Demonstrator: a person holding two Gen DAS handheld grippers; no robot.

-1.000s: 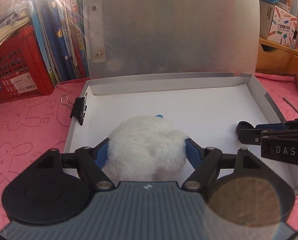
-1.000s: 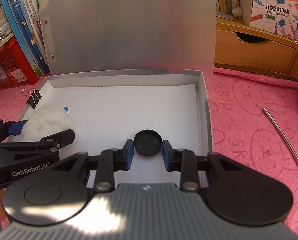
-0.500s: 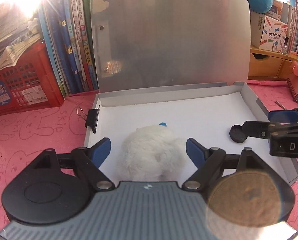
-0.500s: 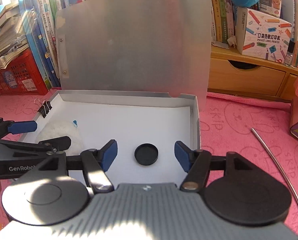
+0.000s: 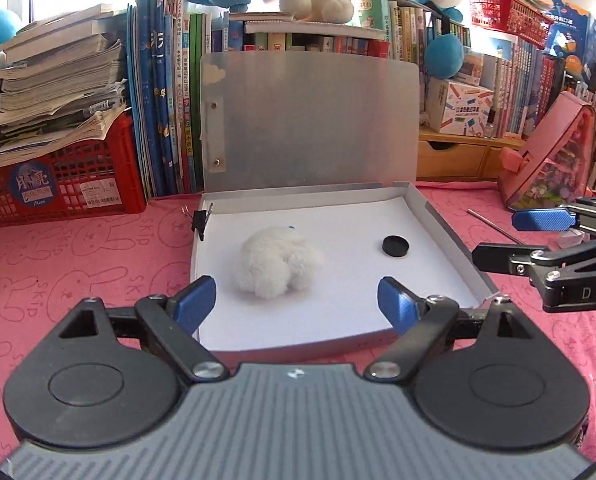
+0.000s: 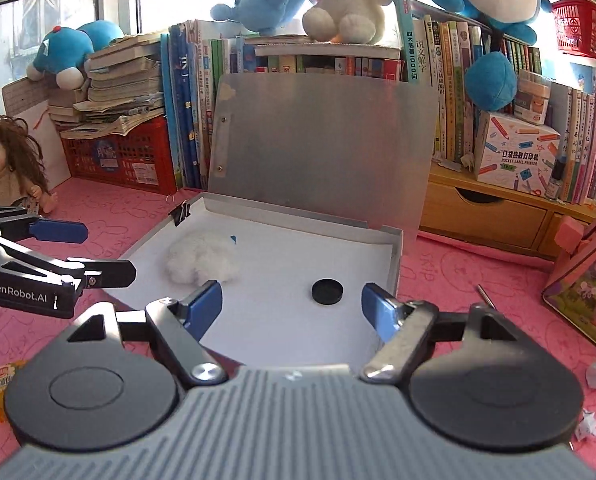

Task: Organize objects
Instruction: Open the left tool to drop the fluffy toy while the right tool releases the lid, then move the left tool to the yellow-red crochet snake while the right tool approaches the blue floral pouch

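the white fluffy toy and black cap lie apart inside the open box. left gripper and right gripper are both opening with nothing between them. lid probably remains to close.

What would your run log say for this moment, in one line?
left gripper: opening, empty | right gripper: opening, empty | plush, disc: in box
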